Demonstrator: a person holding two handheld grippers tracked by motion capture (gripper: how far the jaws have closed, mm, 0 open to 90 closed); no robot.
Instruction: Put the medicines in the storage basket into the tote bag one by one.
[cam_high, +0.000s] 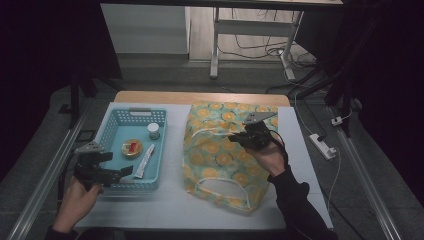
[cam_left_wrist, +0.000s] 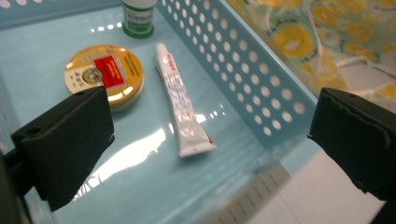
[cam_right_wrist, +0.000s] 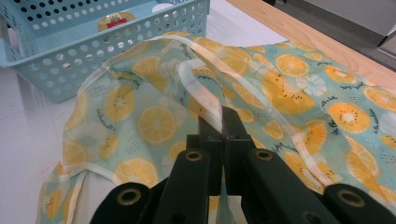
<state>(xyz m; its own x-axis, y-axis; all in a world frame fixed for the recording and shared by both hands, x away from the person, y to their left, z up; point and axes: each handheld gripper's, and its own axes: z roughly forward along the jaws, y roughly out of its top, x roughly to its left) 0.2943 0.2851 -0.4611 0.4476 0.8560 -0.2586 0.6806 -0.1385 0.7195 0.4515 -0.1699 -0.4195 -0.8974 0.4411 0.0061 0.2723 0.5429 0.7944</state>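
Note:
A lemon-print cloth bag (cam_high: 220, 160) lies on the white table top right of a light blue basket (cam_high: 131, 111). My right gripper (cam_high: 239, 137) is shut on the bag's white strap (cam_right_wrist: 205, 93) and lifts its upper edge; in the right gripper view the jaws (cam_right_wrist: 223, 123) pinch the strap tightly. My left gripper (cam_high: 117, 175) hovers open over the basket's near corner. Between its wide jaws (cam_left_wrist: 210, 126) the left gripper view shows a gold tin (cam_left_wrist: 103, 74), a white tube (cam_left_wrist: 180, 109) and a small green-labelled bottle (cam_left_wrist: 138, 17) lying in the basket, untouched.
The basket's perforated wall (cam_left_wrist: 252, 79) stands between the left gripper and the bag (cam_left_wrist: 299, 37). A wooden strip (cam_high: 200, 97) edges the table's far side. A power strip (cam_high: 322, 145) and cables lie on the floor to the right.

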